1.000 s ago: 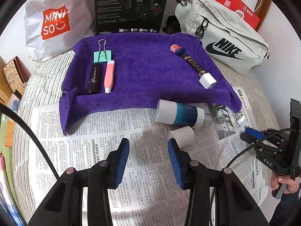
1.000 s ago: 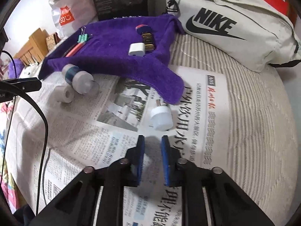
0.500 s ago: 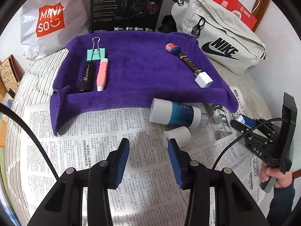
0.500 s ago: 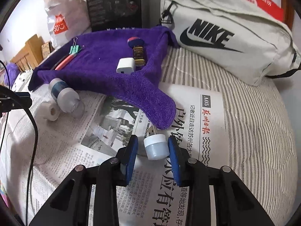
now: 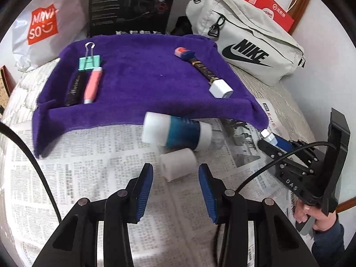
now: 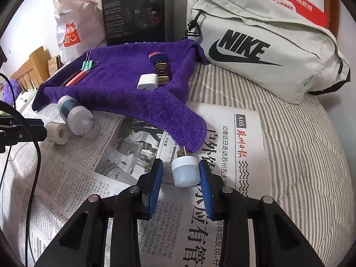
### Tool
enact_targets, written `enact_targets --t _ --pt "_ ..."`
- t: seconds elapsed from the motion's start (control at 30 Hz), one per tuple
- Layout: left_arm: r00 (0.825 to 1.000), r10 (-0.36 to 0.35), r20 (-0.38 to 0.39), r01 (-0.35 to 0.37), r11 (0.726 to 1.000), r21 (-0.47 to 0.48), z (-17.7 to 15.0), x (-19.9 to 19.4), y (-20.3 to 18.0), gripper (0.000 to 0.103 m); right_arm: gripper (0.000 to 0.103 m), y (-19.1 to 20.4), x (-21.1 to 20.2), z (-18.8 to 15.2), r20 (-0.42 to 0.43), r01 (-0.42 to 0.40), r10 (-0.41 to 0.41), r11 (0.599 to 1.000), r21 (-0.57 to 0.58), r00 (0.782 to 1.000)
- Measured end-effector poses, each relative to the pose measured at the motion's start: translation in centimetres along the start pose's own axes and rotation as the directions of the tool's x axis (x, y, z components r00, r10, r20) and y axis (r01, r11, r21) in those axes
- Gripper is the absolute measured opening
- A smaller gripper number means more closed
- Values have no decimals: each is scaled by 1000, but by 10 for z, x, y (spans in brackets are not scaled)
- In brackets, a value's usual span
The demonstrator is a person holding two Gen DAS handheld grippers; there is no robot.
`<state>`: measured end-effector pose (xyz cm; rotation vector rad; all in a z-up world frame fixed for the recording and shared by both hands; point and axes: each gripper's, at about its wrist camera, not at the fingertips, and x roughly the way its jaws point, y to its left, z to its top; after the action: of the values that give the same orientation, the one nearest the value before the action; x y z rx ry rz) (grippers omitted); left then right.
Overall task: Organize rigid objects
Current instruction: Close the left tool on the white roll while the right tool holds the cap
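Newspaper-covered bed [image 6: 289,155], right tool [image 6: 180,173] part-open around small USB lamp [image 6: 185,171], right pad touching, left pad apart, left tool [image 5: 175,180] part-open, empty, behind white roll [image 5: 178,163].

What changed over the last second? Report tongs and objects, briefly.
The right tongs opened from shut and moved forward to straddle the small white USB lamp; not clamped yet. The left tongs shifted toward the white roll, which now lies just ahead of their gap, jaw width unchanged. The bottle, the roll, and everything on the purple towel stayed put.
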<state>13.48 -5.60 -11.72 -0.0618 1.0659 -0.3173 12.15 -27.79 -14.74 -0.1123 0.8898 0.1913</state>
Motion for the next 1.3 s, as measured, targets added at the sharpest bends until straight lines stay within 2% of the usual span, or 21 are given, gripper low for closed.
enact_targets --t 0.13,0.23,0.33,0.63,0.67,0.73,0.9,1.0,1.17,1.3 --pt "1000 17 -14 -17 1000 -1 3 11 -3 41 33 1 0 -1 0 9 -9 1000 -8 1000" --pt "998 59 -8 -59 998 1 4 19 -4 40 33 1 0 0 1 10 -10 1000 -7 1000" --pt "998 57 -1 -57 998 -14 3 27 1 39 33 1 0 0 1 14 -14 1000 -10 1000" --pt "996 74 48 -76 997 34 -9 14 16 37 32 6 -2 0 5 38 -38 999 -31 999" --pt "996 76 41 -78 996 36 -12 12 20 37 32 7 -2 0 5 36 -36 999 -32 999" --pt "996 83 41 -84 996 41 -19 6 30 37 24 6 -2 2 -6 4 -4 1000 -2 1000" --pt "994 97 46 -98 995 27 -31 -5 50 37 24 19 1 6 -29 -63 64 998 31 998" --pt "992 113 50 -114 993 21 -36 -8 54 37 23 36 2 2 -5 -19 19 999 -30 1000" --pt "990 129 64 -130 992 7 -35 -7 56 38 23 36 2 0 8 -25 25 999 -22 1000" --pt "982 159 102 -163 986 33 -35 -2 50 38 23 39 3 0 9 -8 9 999 -35 1000"
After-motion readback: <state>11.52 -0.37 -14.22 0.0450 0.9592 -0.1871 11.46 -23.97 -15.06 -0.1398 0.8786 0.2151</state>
